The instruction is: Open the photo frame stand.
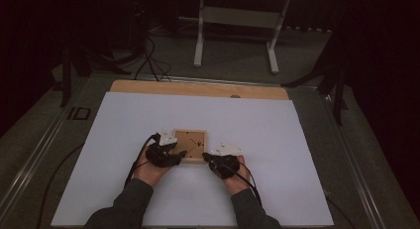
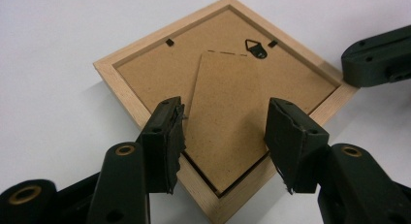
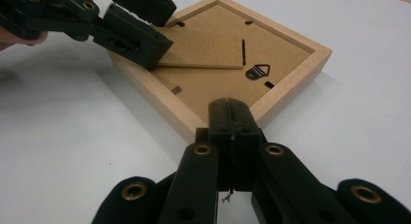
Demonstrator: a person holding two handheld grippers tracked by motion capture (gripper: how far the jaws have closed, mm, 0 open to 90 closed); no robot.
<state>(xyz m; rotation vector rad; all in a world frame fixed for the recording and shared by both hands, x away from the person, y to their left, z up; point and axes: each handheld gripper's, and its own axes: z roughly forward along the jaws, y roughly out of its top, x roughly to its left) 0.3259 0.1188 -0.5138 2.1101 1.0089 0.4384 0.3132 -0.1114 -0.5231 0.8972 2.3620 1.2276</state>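
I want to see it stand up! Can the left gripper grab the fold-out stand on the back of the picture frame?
Probably yes. The left gripper hangs open right over the stand, one jaw on each side, nothing between. The shut right gripper sits at the frame's corner, out of its way.

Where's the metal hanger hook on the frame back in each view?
High view: too small to make out on the frame, table centre.
Left gripper view: hanger hook top centre, above the stand flap.
Right gripper view: hanger hook centre-right, below the flap.
Shared landmark: the flap.
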